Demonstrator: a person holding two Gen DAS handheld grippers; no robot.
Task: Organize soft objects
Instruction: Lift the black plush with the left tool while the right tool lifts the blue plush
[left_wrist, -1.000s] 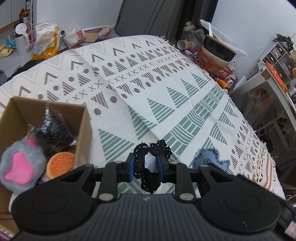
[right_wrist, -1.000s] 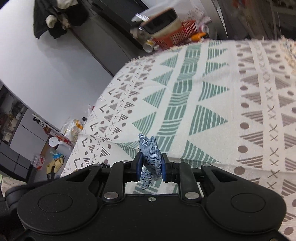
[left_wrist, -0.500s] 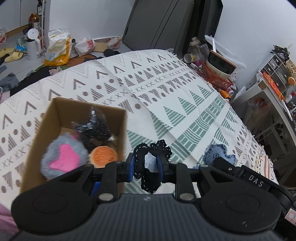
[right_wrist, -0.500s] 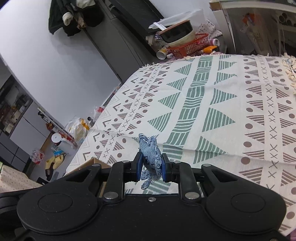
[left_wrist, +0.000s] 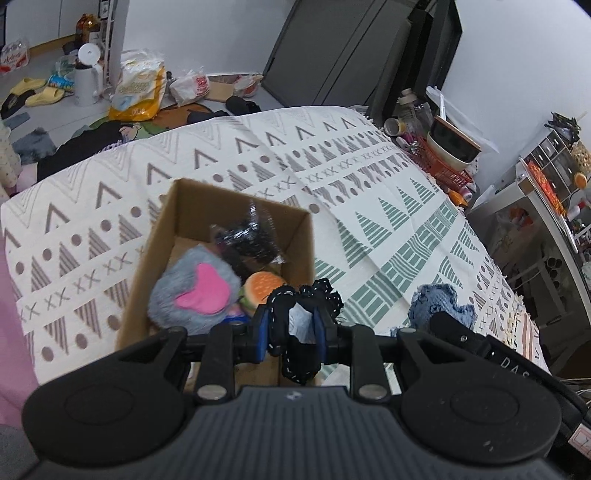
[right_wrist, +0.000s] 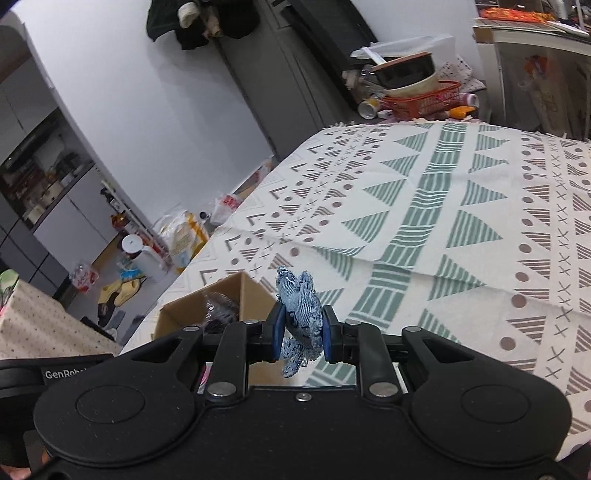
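Note:
My left gripper (left_wrist: 291, 334) is shut on a black lace-edged scrunchie (left_wrist: 301, 314), held over the near right corner of a brown cardboard box (left_wrist: 236, 206). Inside the box lie a grey plush with a pink patch (left_wrist: 195, 291), a burger-shaped toy (left_wrist: 262, 288) and a black glittery item (left_wrist: 245, 236). My right gripper (right_wrist: 300, 332) is shut on a blue denim soft piece (right_wrist: 297, 308); that same denim piece (left_wrist: 439, 308) shows to the right in the left wrist view. The box (right_wrist: 225, 291) lies just left of and below it.
A patterned white, green and brown cloth (left_wrist: 369, 206) covers the surface. A red basket with bowls (left_wrist: 448, 162) stands at its far edge beside shelving (left_wrist: 546, 192). Bags, a white jug (left_wrist: 86, 79) and slippers litter the floor on the left.
Both grippers have moved left toward the box with their loads. The box now sits nearer the centre of the left wrist view and has come into the right wrist view.

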